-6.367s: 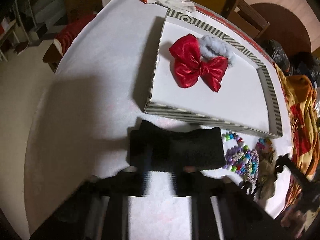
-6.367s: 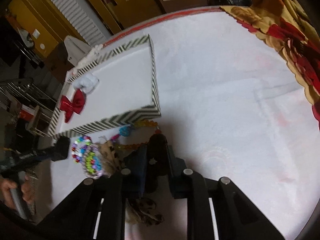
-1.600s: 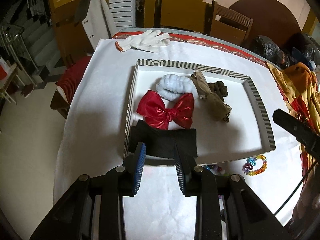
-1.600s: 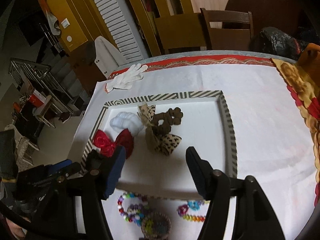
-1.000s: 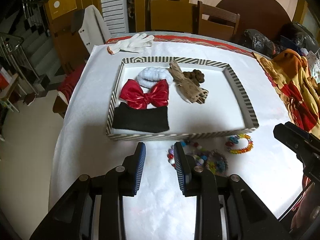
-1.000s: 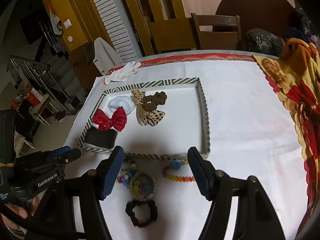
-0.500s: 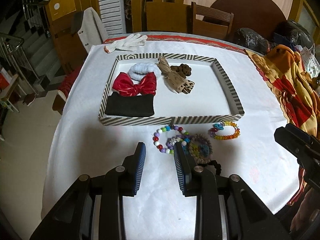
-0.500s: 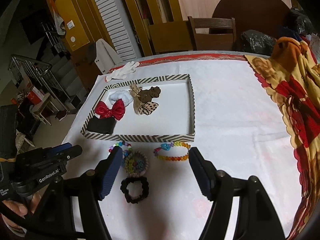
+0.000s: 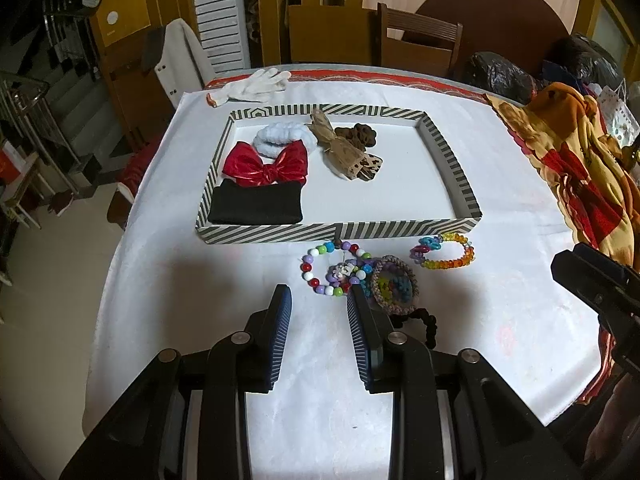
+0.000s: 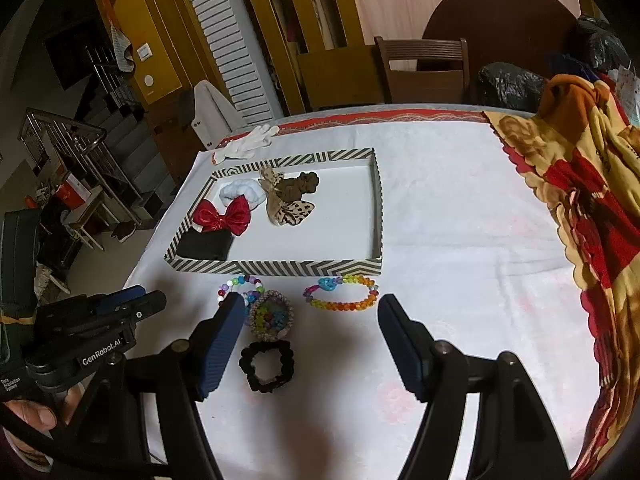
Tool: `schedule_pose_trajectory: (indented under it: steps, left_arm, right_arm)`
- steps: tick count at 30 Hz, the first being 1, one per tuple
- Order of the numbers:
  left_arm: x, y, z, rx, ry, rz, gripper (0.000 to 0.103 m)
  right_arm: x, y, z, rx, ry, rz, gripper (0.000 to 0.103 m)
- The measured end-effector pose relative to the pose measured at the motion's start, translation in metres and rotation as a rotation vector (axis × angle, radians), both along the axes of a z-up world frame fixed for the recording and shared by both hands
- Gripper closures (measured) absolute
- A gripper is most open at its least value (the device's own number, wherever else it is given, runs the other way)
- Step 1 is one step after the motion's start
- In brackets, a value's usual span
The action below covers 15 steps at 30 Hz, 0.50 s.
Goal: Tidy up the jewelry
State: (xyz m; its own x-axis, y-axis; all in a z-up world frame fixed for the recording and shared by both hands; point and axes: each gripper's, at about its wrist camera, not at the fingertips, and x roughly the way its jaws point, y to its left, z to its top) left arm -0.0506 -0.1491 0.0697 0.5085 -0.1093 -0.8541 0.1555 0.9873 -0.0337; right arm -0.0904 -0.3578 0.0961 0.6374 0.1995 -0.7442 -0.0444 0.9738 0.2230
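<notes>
Hovering right gripper (image 10: 312,340), jaws wide, empty; left gripper (image 9: 319,334), jaws parted, empty

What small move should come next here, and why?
Probably lower the open right gripper onto the black scrunchie. It lies on the tablecloth between the spread fingers, nearest of the loose pieces, while the striped tray has free floor on its right side. The left gripper is also open and empty.

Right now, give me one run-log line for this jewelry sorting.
left hand-held gripper: open, empty | right hand-held gripper: open, empty | tray: four hair pieces | black scrunchie: outside tray | rainbow bracelet: outside tray
</notes>
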Motion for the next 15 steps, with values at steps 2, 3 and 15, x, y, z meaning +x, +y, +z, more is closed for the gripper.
schedule_pose_trajectory:
  steps: [2, 3, 15]
  left_arm:
    - [-0.0002, -0.0003, -0.0005, -0.002, 0.002, -0.003, 0.084]
    - [-0.0003, -0.0004, -0.0009, -0.005, 0.005, -0.004, 0.084]
    - [-0.0021, 0.0011, -0.0039, 0.002, 0.013, 0.007, 0.084]
  right_arm:
    - [-0.0008, -0.0003, 0.0000, -0.004, 0.000, -0.001, 0.030]
    - [-0.0005, 0.0000, -0.0006, -0.006, 0.001, -0.001, 0.030]
    - [-0.0041, 0.0039, -0.0086, -0.008, 0.020, 0.017, 0.030]
